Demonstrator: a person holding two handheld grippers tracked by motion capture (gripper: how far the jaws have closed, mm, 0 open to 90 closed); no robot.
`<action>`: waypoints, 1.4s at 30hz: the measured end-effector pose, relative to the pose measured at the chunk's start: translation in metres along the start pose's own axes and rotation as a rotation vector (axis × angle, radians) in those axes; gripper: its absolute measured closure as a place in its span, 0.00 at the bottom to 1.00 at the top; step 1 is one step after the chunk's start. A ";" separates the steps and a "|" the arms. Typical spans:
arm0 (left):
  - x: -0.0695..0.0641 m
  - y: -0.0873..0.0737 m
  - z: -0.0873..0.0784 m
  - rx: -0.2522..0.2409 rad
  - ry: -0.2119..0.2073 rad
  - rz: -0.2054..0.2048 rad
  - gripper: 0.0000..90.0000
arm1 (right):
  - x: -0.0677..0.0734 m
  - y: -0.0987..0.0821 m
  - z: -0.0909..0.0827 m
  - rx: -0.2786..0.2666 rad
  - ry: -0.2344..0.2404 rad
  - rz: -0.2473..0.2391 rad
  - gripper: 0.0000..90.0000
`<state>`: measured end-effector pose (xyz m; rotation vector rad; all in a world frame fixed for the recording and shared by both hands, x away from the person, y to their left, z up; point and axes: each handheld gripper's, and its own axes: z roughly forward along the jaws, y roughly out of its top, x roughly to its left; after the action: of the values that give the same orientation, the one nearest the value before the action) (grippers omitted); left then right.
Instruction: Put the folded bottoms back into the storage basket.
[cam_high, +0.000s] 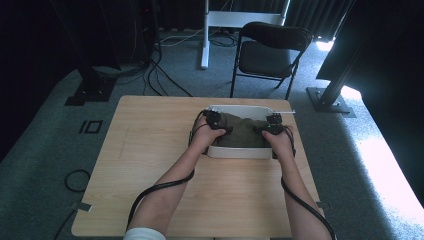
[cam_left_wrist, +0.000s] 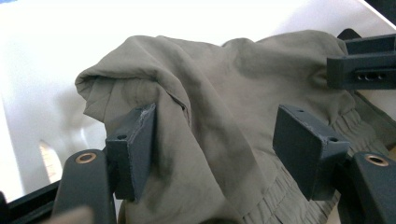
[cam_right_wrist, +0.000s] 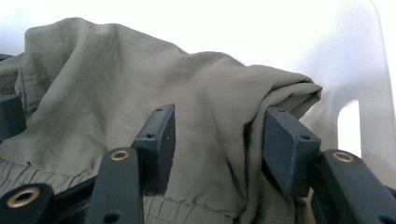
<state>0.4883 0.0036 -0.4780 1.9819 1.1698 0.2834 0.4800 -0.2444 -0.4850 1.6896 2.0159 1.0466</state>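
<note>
Forearms (cam_high: 172, 187) at the bottom of the high view, reaching forward over the wooden surface (cam_high: 145, 165) to a white tub (cam_high: 240, 152) at its far right part. Left tongs (cam_high: 221, 131) over the tub's left side, right tongs (cam_high: 260, 130) over its right side, tips turned toward each other. Left tongs (cam_left_wrist: 215, 149) parted in the left gripper view, a fold of olive-green garment (cam_left_wrist: 224, 112) between the pads, one pad brushing the cloth, the other clear of it; no pinch on the fabric. Right tongs (cam_right_wrist: 217, 149) parted likewise in the right gripper view, the bunched edge of the garment (cam_right_wrist: 140, 84) lying loose between the pads, cloth just beside both faces, not squeezed. Garment (cam_high: 242, 131) heaped inside the tub, gathered elastic hem low at the near side, folds rising toward the middle. Tub wall bright white behind the cloth, with a handle cut-out (cam_right_wrist: 348, 126) at the right. Black cables (cam_high: 150, 192) trailing back along both arms. Beyond the surface, grey carpet, a black folding chair (cam_high: 270, 52), and loose cords (cam_high: 155, 75) on the floor.
</note>
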 end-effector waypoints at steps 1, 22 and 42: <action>-0.001 0.001 -0.002 0.004 0.007 0.002 0.36 | 0.000 0.000 0.000 -0.004 0.004 -0.001 0.50; -0.009 0.005 -0.033 -0.100 -0.004 0.136 0.21 | 0.019 0.011 -0.028 -0.116 0.036 -0.057 0.20; -0.012 -0.011 -0.064 -0.207 -0.104 0.097 0.21 | 0.035 -0.005 -0.050 -0.182 0.065 -0.241 0.15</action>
<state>0.4395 0.0298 -0.4418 1.8508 0.9415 0.3330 0.4354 -0.2285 -0.4467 1.3015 2.0323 1.1720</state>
